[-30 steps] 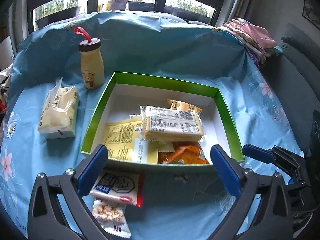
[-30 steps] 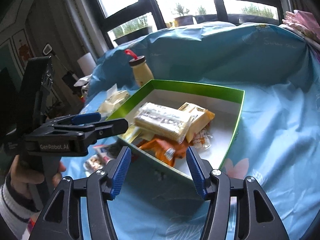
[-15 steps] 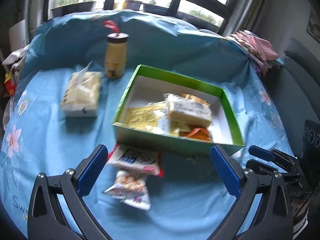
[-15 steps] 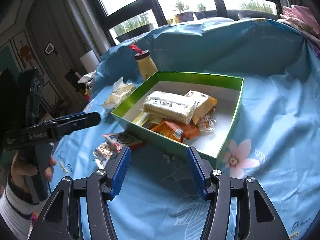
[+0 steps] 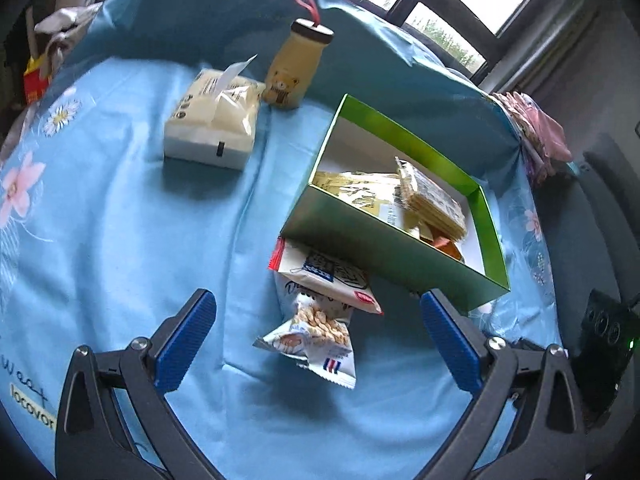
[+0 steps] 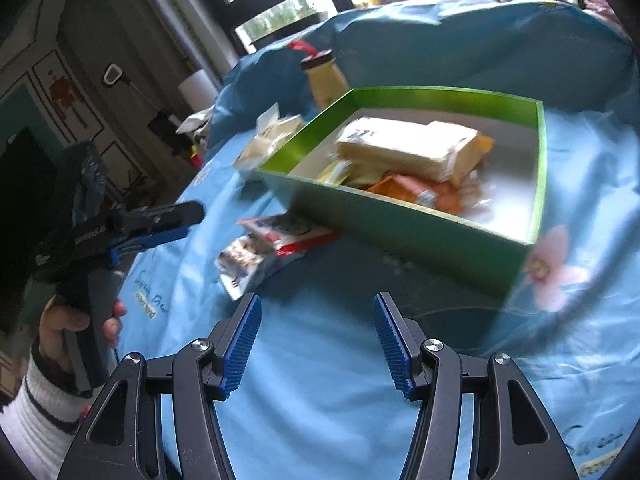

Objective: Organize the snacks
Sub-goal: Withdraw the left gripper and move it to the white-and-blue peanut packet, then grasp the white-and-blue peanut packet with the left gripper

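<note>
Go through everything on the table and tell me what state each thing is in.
Green box: open, no lid, several snack packs inside.
Two snack packets: outside the box, overlapping on the cloth.
Bear bottle: upright, capped.
Tissue pack: opened, one sheet sticking up.
Left tool: open, empty.
Right tool: open, empty.

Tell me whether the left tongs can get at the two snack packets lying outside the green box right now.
Probably yes. The left tongs are open and empty, and the two snack packets lie on the blue cloth right ahead of them. Only the upper packet's far edge sits against the green box; nothing else blocks the way.
</note>
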`<move>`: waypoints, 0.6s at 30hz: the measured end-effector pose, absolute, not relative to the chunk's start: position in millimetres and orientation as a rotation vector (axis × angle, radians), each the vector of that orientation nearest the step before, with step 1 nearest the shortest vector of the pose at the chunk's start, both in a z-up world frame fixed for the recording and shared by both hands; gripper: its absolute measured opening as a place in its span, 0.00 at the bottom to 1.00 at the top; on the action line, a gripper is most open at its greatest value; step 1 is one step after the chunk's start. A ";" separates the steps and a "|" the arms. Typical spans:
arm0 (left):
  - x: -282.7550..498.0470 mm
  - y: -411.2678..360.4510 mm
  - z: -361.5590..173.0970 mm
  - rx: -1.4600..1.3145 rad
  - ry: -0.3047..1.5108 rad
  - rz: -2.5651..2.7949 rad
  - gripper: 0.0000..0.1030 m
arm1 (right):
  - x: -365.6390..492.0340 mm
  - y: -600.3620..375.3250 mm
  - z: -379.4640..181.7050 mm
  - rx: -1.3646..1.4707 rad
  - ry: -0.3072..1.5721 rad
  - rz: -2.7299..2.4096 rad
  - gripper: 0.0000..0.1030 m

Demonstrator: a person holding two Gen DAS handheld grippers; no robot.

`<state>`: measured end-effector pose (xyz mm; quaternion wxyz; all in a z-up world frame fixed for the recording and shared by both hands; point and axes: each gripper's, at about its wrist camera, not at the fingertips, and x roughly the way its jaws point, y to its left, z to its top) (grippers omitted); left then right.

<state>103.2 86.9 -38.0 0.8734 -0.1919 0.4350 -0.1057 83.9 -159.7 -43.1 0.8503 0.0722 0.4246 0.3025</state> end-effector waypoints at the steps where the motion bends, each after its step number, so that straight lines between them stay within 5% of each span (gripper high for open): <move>1: 105.6 87.9 -40.4 -0.410 0.915 -0.225 0.99 | 84.6 -155.7 -45.0 0.152 0.898 0.645 0.57; 10: 137.5 90.1 -61.5 -0.455 0.977 -0.255 0.97 | 110.6 -117.8 -62.1 0.160 0.922 0.702 0.57; 18: 154.2 90.0 -71.8 -0.442 0.998 -0.276 0.83 | 136.6 -100.6 -76.9 0.156 0.942 0.703 0.57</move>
